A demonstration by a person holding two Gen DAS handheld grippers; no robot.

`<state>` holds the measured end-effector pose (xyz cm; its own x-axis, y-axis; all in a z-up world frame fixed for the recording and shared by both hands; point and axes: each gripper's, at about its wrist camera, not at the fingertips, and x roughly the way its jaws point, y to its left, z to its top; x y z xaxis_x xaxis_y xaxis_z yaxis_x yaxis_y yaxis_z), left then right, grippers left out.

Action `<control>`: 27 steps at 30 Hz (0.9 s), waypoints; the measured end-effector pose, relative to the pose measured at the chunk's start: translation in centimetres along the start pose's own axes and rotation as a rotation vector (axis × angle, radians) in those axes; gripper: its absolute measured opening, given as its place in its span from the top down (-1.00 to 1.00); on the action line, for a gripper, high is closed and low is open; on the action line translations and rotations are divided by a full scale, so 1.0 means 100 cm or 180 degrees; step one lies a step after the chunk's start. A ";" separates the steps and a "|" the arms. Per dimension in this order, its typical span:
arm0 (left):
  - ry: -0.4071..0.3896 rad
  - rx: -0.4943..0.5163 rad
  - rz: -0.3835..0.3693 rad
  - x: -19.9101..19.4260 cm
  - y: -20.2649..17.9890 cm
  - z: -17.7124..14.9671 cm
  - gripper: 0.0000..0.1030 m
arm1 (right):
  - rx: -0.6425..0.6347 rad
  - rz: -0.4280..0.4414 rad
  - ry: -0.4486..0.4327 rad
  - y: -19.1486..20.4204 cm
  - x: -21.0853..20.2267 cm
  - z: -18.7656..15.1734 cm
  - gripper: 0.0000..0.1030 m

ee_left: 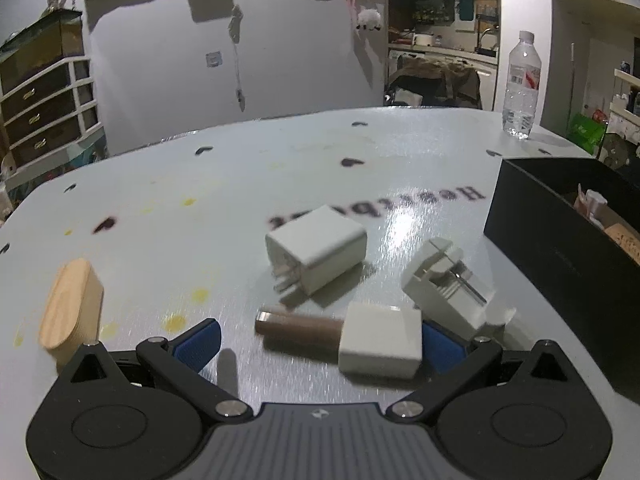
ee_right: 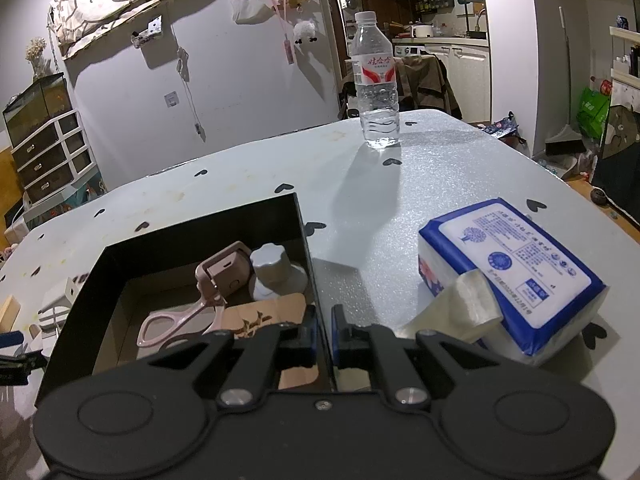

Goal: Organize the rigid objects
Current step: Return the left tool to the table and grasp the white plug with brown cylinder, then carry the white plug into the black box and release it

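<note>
Table: pale top printed with small dark hearts and yellowish stains. Its far half is bare in the left wrist view; the far edge runs in front of a white wall. A water bottle stands upright near the far right corner.

Black box: open-topped, on the table's near right part. Inside lie pink scissors, a pink boxy item, a white knob-shaped piece and a cardboard sheet. Its right wall runs from the near side toward the far edge.

Right gripper: tongs together, clamped on the thin right wall of the black box, one pad inside, one outside.

Tissue pack: blue and white, just right of the box, one tissue pulled partly out toward the gripper. Bare table lies between it and the bottle.

Left gripper: tongs apart, blue pads low over the table's near part.

White cap piece with a brown stem: lies between the open tongs, long axis crosswise, stem pointing left, white block close to the right pad; contact cannot be told.

White charger: just beyond it, prongs pointing toward the near edge and left.

White clip-like block: right of the charger, near the box's wall, tilted.

Wooden oval block: apart, at the near left, standing on edge.
</note>
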<state>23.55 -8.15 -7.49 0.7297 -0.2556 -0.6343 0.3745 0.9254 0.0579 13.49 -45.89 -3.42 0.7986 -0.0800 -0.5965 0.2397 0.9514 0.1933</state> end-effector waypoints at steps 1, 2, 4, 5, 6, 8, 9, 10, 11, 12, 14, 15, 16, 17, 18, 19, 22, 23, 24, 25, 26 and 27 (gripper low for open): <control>-0.0049 -0.0007 -0.0031 0.001 0.000 0.002 -1.00 | 0.0002 0.0001 0.0000 0.000 0.000 0.000 0.86; -0.0084 -0.0022 -0.0075 0.001 0.000 0.003 -0.99 | 0.0004 0.0001 0.0000 0.000 0.000 0.000 0.86; -0.0097 -0.0046 -0.0144 0.004 0.000 0.005 -0.94 | 0.0002 0.0000 0.0001 0.000 0.000 0.000 0.86; -0.0091 -0.0046 -0.0155 0.005 -0.001 0.005 -0.89 | 0.0002 0.0000 0.0000 0.000 0.000 0.000 0.86; -0.0073 -0.0032 -0.0163 0.006 -0.002 0.005 -0.78 | 0.0004 0.0001 0.0000 0.000 0.000 0.000 0.86; -0.0048 -0.0009 -0.0151 0.007 -0.004 0.003 -0.72 | 0.0007 0.0002 0.0000 0.000 0.000 0.000 0.86; -0.0056 0.0000 -0.0122 0.006 -0.005 0.001 -0.69 | 0.0006 0.0002 0.0001 0.000 0.000 0.000 0.86; -0.0072 -0.0006 -0.0115 0.005 -0.005 -0.001 -0.69 | 0.0002 0.0002 0.0001 0.000 0.000 0.000 0.86; -0.0072 -0.0041 -0.0134 0.004 -0.003 -0.002 -0.69 | 0.0000 0.0002 0.0001 0.000 0.000 0.000 0.86; -0.0070 -0.0075 -0.0146 0.003 -0.002 -0.003 -0.69 | 0.0001 0.0003 0.0003 -0.001 0.000 0.000 0.86; -0.0080 -0.0117 -0.0131 -0.001 -0.001 -0.006 -0.69 | 0.0003 0.0003 0.0004 -0.001 0.001 -0.001 0.86; -0.0084 -0.0138 -0.0114 -0.003 0.000 -0.007 -0.69 | 0.0002 0.0002 0.0002 -0.001 0.000 0.000 0.86; -0.0090 -0.0173 -0.0101 -0.005 0.001 -0.009 -0.68 | 0.0003 0.0002 0.0002 -0.001 0.001 0.000 0.86; -0.0093 -0.0213 -0.0093 -0.007 0.001 -0.010 -0.68 | 0.0004 0.0003 0.0003 -0.001 0.000 0.000 0.86; -0.0095 -0.0263 -0.0082 -0.009 0.002 -0.011 -0.68 | 0.0004 0.0002 0.0003 -0.001 0.000 0.000 0.86; -0.0092 -0.0322 -0.0064 -0.012 0.004 -0.012 -0.68 | 0.0004 0.0003 0.0002 -0.001 0.000 0.000 0.86; -0.0085 -0.0507 -0.0036 -0.019 0.008 -0.015 -0.68 | 0.0008 0.0004 0.0002 -0.001 0.001 -0.001 0.85; -0.0086 -0.0581 -0.0039 -0.022 0.009 -0.015 -0.68 | 0.0010 0.0004 0.0001 -0.001 0.001 -0.001 0.85; -0.0094 -0.0634 -0.0049 -0.025 0.010 -0.015 -0.68 | 0.0010 0.0004 0.0002 -0.001 0.001 -0.001 0.86; -0.0107 -0.0683 -0.0069 -0.029 0.010 -0.015 -0.68 | 0.0009 0.0004 0.0003 -0.001 0.001 -0.001 0.85; -0.0127 -0.0717 -0.0099 -0.032 0.010 -0.014 -0.68 | 0.0005 0.0003 0.0003 -0.001 0.001 -0.001 0.86; -0.0155 -0.0738 -0.0138 -0.036 0.009 -0.012 -0.68 | 0.0006 0.0003 0.0002 -0.001 0.001 -0.001 0.86</control>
<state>20.61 -6.13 -6.09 0.7446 -0.3045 -0.5940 0.2688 0.9513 -0.1507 13.49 -45.99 -3.55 0.7984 -0.0789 -0.5969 0.2399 0.9510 0.1952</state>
